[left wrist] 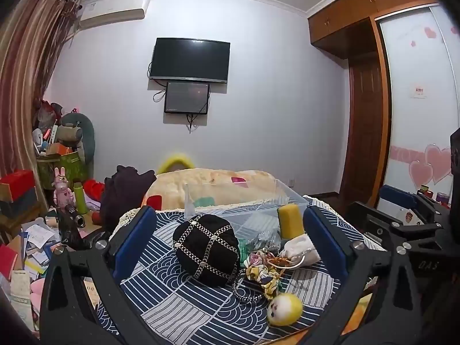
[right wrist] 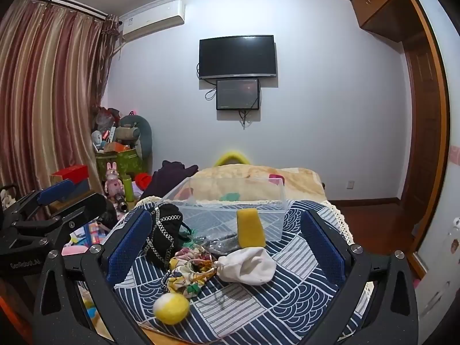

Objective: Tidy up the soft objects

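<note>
On a blue patterned cloth (left wrist: 178,310) lie a black chain-trimmed bag (left wrist: 207,250), a floral fabric pouch (left wrist: 263,270), a white drawstring pouch (left wrist: 302,250), a yellow-white fuzzy ball (left wrist: 284,309) and a yellow sponge (left wrist: 291,220) leaning on a clear plastic bin (left wrist: 244,201). My left gripper (left wrist: 227,230) is open and empty, held above and in front of the black bag. My right gripper (right wrist: 227,243) is open and empty, with the floral pouch (right wrist: 189,270), white pouch (right wrist: 250,264), sponge (right wrist: 250,227) and ball (right wrist: 171,307) between its fingers; the bin (right wrist: 230,198) stands behind.
A folded beige blanket (left wrist: 212,187) lies behind the bin. Dark clothing (left wrist: 123,192) sits at the left. Cluttered boxes, toys and papers (left wrist: 43,230) fill the left side. A wardrobe (left wrist: 368,109) stands at the right. The right gripper shows in the left wrist view's right edge (left wrist: 408,221).
</note>
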